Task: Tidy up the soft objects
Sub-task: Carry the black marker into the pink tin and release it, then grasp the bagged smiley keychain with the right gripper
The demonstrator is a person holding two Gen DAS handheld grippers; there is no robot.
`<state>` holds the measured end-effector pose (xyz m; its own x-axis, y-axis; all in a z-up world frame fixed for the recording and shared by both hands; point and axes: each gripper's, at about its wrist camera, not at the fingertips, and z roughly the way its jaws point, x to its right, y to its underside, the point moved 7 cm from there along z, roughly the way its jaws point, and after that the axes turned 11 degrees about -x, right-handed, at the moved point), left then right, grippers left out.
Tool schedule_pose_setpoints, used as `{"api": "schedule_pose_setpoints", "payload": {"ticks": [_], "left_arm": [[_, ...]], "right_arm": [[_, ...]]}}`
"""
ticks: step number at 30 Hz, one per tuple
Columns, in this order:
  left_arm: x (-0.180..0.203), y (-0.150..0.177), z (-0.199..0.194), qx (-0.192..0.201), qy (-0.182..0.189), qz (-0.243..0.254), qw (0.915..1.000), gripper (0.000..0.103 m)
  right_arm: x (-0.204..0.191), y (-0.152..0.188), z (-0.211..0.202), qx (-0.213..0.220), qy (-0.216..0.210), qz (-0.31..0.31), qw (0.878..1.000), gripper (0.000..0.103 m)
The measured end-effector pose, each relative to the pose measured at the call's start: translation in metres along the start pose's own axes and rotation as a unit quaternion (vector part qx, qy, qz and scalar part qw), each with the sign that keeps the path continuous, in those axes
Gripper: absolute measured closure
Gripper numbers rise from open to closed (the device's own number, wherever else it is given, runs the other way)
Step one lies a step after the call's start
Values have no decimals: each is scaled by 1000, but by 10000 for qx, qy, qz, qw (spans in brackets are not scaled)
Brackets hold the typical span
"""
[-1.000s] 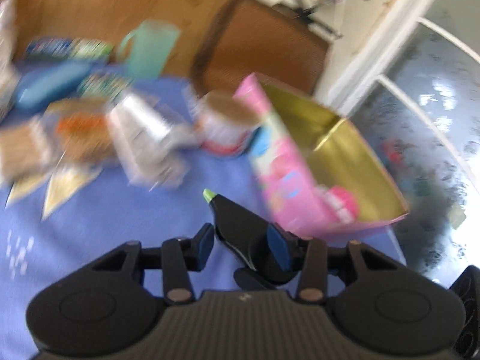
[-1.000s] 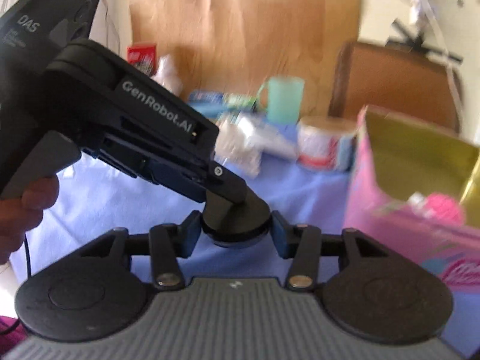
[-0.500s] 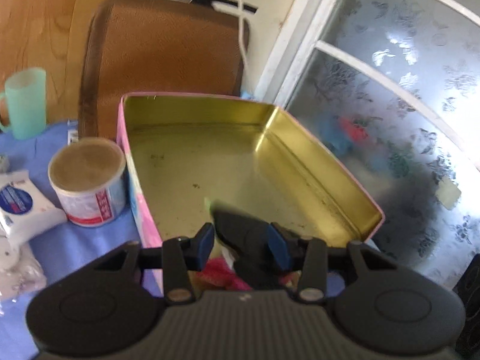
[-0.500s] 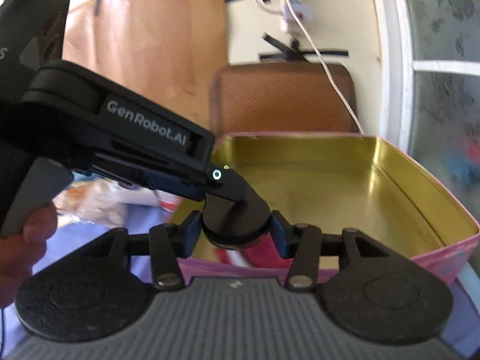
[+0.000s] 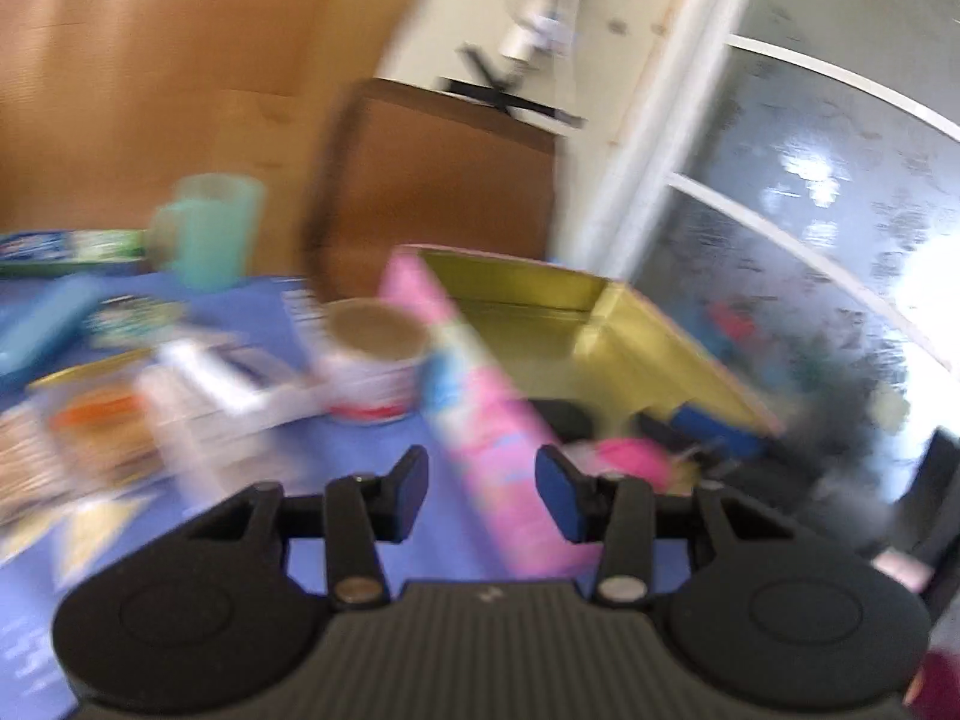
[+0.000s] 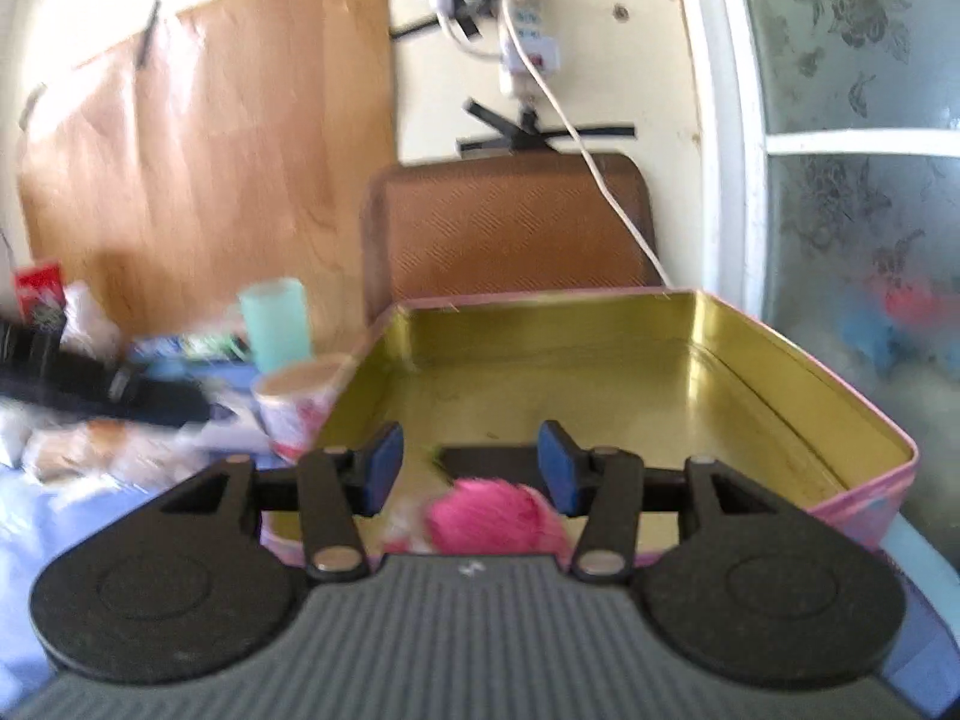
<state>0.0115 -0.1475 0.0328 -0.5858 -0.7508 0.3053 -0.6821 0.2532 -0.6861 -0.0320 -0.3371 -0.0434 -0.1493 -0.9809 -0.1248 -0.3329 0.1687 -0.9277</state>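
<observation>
A pink tin (image 6: 660, 294) with a gold inside stands open on the blue cloth; its pink wall (image 5: 480, 420) shows in the blurred left wrist view. Inside, at the near end, lie a fluffy pink soft object (image 6: 498, 516) (image 5: 630, 456) and a flat black object with a green tip (image 6: 486, 456). My right gripper (image 6: 471, 465) hovers open at the tin's near edge, just above both. My left gripper (image 5: 483, 495) is open and empty in front of the tin's left wall. In the right wrist view it is a dark blur (image 6: 90, 396) at the left.
Left of the tin stand a round tub with a red and white label (image 6: 294, 414) (image 5: 375, 360) and a green cup (image 6: 276, 324) (image 5: 210, 234). Several packets (image 5: 90, 420) lie on the blue cloth. A brown chair back (image 6: 510, 222) is behind the tin and a frosted window (image 6: 840, 210) to the right.
The black green-tipped object has left my left gripper's jaws and lies in the tin. The left gripper has swung back to the left. It no longer blocks the right wrist view.
</observation>
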Motion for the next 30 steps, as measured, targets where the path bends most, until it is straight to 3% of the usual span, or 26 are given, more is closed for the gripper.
{"api": "schedule_pose_setpoints", "payload": {"ticks": [3,8,11,16,17,19,23,28,30], "left_arm": [[-50,24,-18,-48,-543,-419,9976,63],[-124,58,-39,-146,-858,-1397,9864,63],[-148,69,-49,-141,-937,-1726,9804,63],[-164,73,-57,-59,-852,-1960,9769,63],[-166,73,-58,-49,-835,-1969,9769,63],[-169,74,-58,-45,-807,-1975,9770,63],[-166,75,-56,-60,-699,-1963,9780,63],[-147,70,-48,-159,-442,-1786,9828,58],[-136,67,-43,-223,-304,-1665,9853,52]], "right_arm": [[-30,-5,-6,11,-594,-155,9981,51],[-114,12,20,-470,-1211,-1178,9845,51],[-158,25,40,-621,-1246,-1967,9705,51],[-201,32,82,-720,-846,-2925,9498,51],[-205,33,89,-740,-745,-3030,9472,52],[-207,31,98,-691,-566,-3187,9436,75],[-201,36,75,-525,-592,-3405,9369,85],[-182,66,23,-486,-967,-3700,9227,85],[-167,78,6,-624,-1240,-3642,9209,75]]}}
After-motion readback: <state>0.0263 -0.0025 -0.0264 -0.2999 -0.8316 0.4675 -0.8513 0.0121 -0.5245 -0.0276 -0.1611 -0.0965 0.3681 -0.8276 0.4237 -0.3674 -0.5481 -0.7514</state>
